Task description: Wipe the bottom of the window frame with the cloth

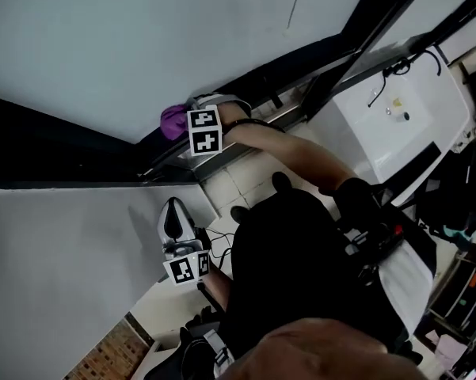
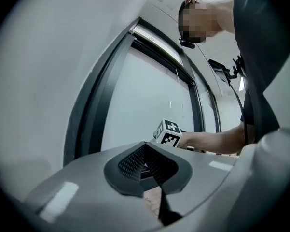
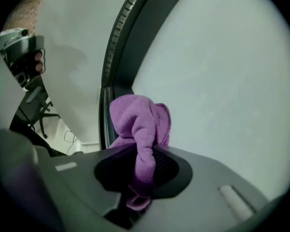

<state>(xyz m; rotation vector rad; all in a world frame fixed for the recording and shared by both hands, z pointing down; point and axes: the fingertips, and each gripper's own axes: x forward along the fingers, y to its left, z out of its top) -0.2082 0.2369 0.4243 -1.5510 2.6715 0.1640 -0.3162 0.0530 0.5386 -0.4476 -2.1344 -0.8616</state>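
the right gripper pinches a crumpled purple microfibre cloth, which bunches out past its tips toward 12 o'clock, beside the dark metal window frame. the left gripper, at 6 o'clock from the right one in the head view, is pressed together on nothing.

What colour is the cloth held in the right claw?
Purple. The cloth shows best in the right gripper view.

From your head view, your right gripper covers most of the cloth; only a purple edge shows. Your dark torso blocks much of the floor. In the right gripper view, the cloth's lower end is lost between the jaws.
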